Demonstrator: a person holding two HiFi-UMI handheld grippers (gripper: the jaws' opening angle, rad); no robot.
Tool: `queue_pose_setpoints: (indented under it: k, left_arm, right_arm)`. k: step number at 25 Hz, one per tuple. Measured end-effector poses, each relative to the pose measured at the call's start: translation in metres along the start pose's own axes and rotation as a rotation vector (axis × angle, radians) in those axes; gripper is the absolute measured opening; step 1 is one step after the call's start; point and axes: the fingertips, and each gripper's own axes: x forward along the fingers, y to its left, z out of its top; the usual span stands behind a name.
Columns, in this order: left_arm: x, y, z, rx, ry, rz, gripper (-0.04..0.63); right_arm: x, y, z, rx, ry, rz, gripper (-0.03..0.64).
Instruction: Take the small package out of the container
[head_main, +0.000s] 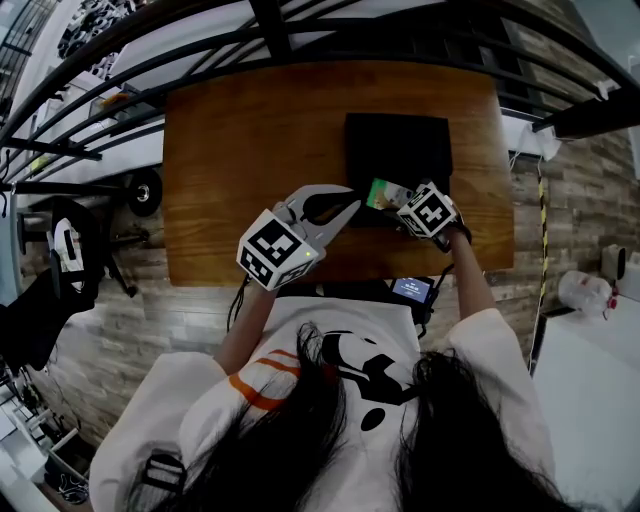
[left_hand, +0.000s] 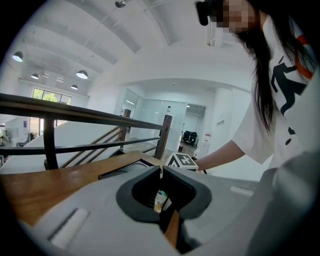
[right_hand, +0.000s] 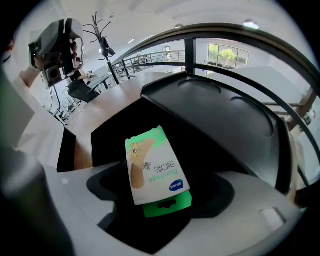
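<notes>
The small package (head_main: 388, 193) is a white and green bandage box. My right gripper (head_main: 400, 205) is shut on its lower end and holds it over the near left edge of the black container (head_main: 398, 160). In the right gripper view the package (right_hand: 155, 167) tilts up between the jaws of my right gripper (right_hand: 161, 202), with the container (right_hand: 220, 120) behind it. My left gripper (head_main: 345, 203) hovers over the table just left of the package, jaws shut with nothing in them. The left gripper view looks past that gripper's (left_hand: 161, 172) closed tips to the package (left_hand: 160, 200).
The container sits on a wooden table (head_main: 240, 150) whose far edge meets a black metal railing (head_main: 300, 45). A person's arm and the right gripper's marker cube (left_hand: 181, 161) show beyond the left jaws. A small device (head_main: 412, 290) hangs at the table's near edge.
</notes>
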Motion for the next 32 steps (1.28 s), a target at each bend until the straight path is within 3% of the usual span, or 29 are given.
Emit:
queue_pose_setpoints:
  k: [3,9,14,17,21,28,32]
  left_arm:
    - [0.001,0.001,0.001,0.000,0.001,-0.002,0.000]
    - [0.001,0.000,-0.002,-0.003,0.021,-0.009,0.003]
    - [0.009,0.001,-0.024,0.028,0.090,-0.043,0.060]
    - [0.019,0.008,-0.045,0.114,0.157,-0.068,0.096]
    - [0.035,0.013,-0.070,0.237,0.219,-0.126,0.155]
    - [0.059,-0.011,-0.111,0.343,0.321,-0.335,0.213]
    - [0.068,-0.028,-0.134,0.429,0.410,-0.378,0.255]
  right_arm:
    - [-0.001,0.000,0.001,0.052,0.004,0.017,0.396]
    - [-0.014,-0.003,0.010,0.314,-0.067,0.138,0.374]
    - [-0.026,0.000,0.020,0.431,-0.109,0.250,0.372]
    - [-0.032,0.008,0.026,0.461,-0.111,0.327,0.371]
    - [-0.034,0.027,0.019,0.457,-0.041,0.417,0.371]
    - [-0.041,0.042,0.015,0.499,-0.038,0.502,0.368]
    - [-0.044,0.049,0.017,0.515,-0.048,0.539,0.368]
